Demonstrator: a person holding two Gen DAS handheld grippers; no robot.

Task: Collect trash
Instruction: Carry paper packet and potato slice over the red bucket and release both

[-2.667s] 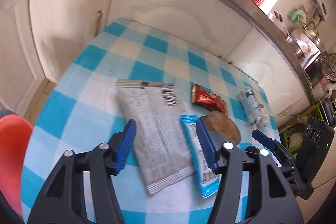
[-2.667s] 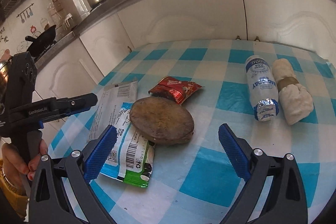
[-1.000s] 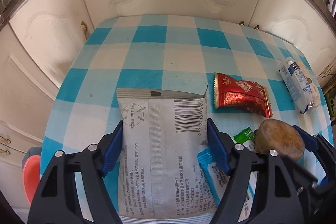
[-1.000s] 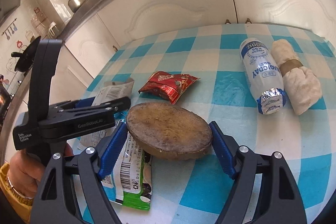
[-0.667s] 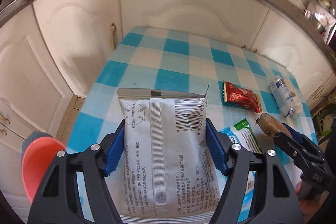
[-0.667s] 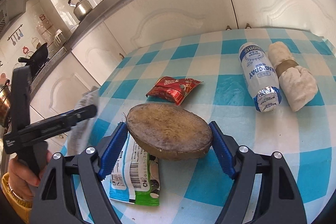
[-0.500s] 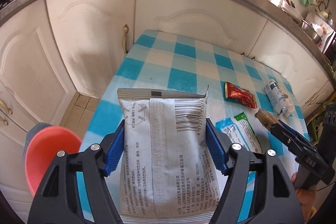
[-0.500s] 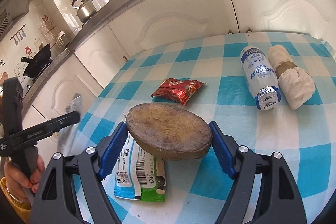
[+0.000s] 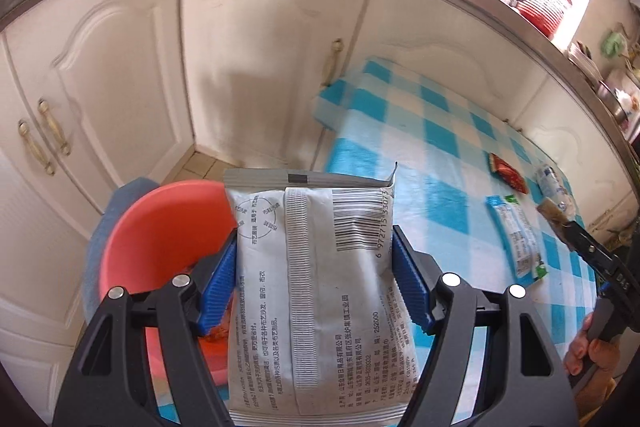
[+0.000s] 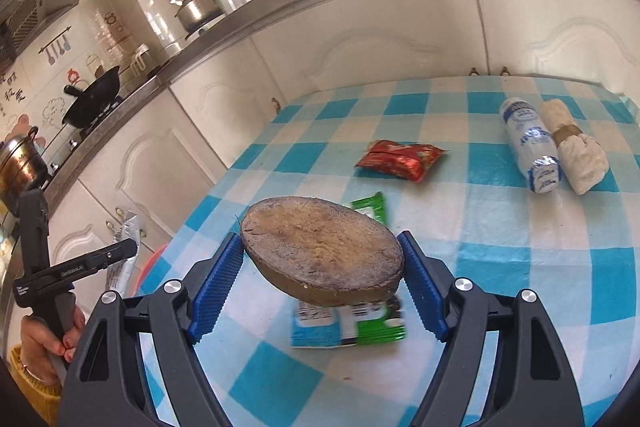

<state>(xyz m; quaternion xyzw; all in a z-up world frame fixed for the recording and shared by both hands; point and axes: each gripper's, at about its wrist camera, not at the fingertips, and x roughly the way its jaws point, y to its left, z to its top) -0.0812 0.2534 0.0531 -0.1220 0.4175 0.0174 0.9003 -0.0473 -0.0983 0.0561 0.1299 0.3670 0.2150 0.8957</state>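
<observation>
Left gripper (image 9: 314,285) grips the grey packet (image 9: 316,291) near the red bin (image 9: 160,239); right gripper (image 10: 320,287) clamps the brown lump (image 10: 322,253). Better to center the packet over the bin before releasing.

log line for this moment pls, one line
left gripper: shut on white bag, beside red bin | right gripper: shut on brown disc, above table | on table: red packet, bottle

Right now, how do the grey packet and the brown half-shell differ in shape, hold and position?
The grey packet is flat, printed film; the brown half-shell is thick, rough and round. The left gripper holds the packet beside the red bin; the right gripper holds the half-shell above the table. Both are clamped, lifted.
</observation>
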